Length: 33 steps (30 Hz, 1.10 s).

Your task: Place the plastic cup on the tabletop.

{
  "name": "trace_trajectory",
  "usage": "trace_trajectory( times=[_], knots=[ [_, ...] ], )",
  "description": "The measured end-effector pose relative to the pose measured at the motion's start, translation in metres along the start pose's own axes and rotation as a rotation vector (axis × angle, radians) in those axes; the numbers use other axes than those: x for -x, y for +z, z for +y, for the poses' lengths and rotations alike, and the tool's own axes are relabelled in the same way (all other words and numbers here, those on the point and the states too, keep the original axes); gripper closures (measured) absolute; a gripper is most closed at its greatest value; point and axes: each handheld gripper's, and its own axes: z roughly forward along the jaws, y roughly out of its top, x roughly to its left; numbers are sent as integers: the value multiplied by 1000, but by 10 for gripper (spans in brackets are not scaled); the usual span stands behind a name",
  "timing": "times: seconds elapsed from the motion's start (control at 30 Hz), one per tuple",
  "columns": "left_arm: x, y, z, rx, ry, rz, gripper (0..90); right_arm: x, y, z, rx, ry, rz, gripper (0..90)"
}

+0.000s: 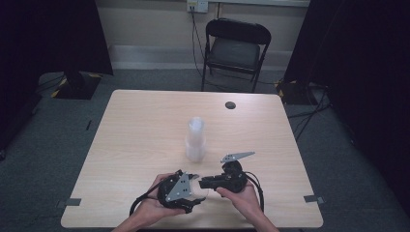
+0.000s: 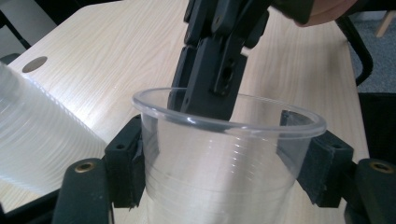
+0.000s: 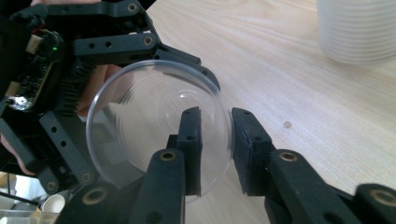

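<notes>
left gripper point(image 1: 192, 186) clamps a clear plastic cup point(image 2: 224, 158) by its sides at the table's point(image 1: 145, 145) near edge. right gripper point(image 3: 215, 140), jaws slightly parted, straddles the rim, seemingly separating it; next, pull free. cup stack point(image 1: 195, 139) stands beyond.

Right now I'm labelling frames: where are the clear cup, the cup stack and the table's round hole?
clear cup point(image 2: 224, 177), left gripper view, front wall.
cup stack point(image 1: 195, 137), high view, middle of its side.
round hole point(image 1: 230, 105), high view, its centre.
</notes>
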Motion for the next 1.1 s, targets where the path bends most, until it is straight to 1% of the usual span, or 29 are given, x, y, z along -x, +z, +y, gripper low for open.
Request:
trace_trajectory(
  times=[0.1,0.13,0.17,0.23,0.3,0.33,0.5,0.53,0.63,0.73,0.8,0.9,0.97,1.03,1.07,1.1],
  knots=[
    [-1,0,-1,8,-22,0,294,0,-2,1,17,-2,10,704],
    [-2,0,-1,5,-20,1,294,-1,-2,1,19,-8,10,698],
    [-2,0,-1,2,-17,0,294,-1,-1,1,21,-22,1,689],
    [-3,-1,-2,-1,-19,3,294,-1,-1,1,24,-24,1,674],
    [-4,-1,-3,6,-32,10,294,-2,-2,1,39,-31,-4,662],
    [-5,-2,-3,1,-31,13,294,-2,-3,2,48,-34,-5,654],
    [-11,-4,-6,19,-85,28,297,-2,-7,4,86,-49,-4,639],
    [-13,-5,-7,14,-87,33,297,-2,-8,4,96,-49,-2,639],
    [-16,-6,-9,18,-105,43,297,-1,-10,5,124,-62,-2,638],
    [-21,-7,-11,27,-133,51,299,-1,-12,7,135,-82,-25,650],
    [-23,-8,-12,37,-156,57,298,0,-12,7,146,-85,-15,650],
    [-27,-11,-13,44,-178,70,299,0,-14,7,156,-97,-22,651],
    [-30,-12,-14,62,-198,81,299,0,-15,6,162,-95,-27,650],
    [-32,-13,-14,77,-230,87,299,1,-17,6,165,-97,-30,651],
    [-34,-15,-15,71,-224,92,299,1,-18,6,167,-99,-32,651],
    [-35,-16,-16,84,-244,92,299,2,-18,6,171,-99,-33,651]
  ],
)
